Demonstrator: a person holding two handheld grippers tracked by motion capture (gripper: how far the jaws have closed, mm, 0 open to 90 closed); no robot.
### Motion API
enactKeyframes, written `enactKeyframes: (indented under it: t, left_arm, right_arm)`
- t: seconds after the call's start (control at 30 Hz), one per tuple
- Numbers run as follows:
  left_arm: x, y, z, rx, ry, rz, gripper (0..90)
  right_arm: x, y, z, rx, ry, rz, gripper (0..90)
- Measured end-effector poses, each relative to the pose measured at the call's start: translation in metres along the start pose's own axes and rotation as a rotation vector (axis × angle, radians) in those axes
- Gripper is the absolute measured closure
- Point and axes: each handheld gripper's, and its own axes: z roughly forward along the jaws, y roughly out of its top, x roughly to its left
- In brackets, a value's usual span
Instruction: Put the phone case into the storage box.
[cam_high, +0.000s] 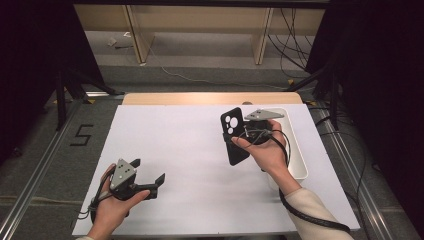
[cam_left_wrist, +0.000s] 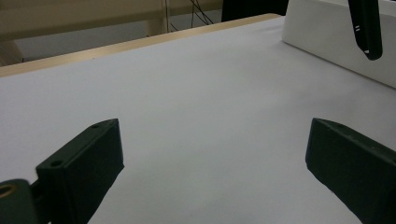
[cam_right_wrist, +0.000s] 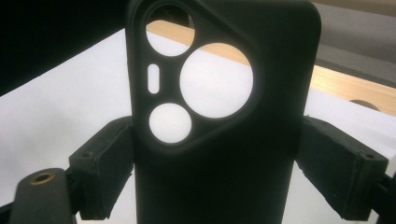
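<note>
The white table (cam_high: 190, 165) is biggest, with a white tray (cam_high: 300, 160) on its right side. The right gripper (cam_high: 248, 131) is lifted above the table, squeezing a black phone case (cam_high: 234, 135) upright by its sides; the case's bottom is cut off in the right gripper view. The left gripper (cam_high: 148, 176) rests low, jaws wide apart, holding nothing.

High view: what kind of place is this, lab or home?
Probably a lab recording station: a white-covered table between metal floor rails, a taped floor marker "5", loose cables behind, and dark curtains at both sides.

high view: above, forward-down | claw views: low, close | shared: white table (cam_high: 190, 150), phone case (cam_right_wrist: 224, 116)
</note>
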Motion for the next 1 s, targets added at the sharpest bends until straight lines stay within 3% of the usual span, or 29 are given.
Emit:
enactKeyframes:
  t: [1.0]
  left_arm:
    - [-0.001,0.001,0.000,-0.003,-0.001,-0.003,3.8]
  right_arm:
    - [-0.031,0.005,-0.022,-0.080,-0.045,0.090,15.8]
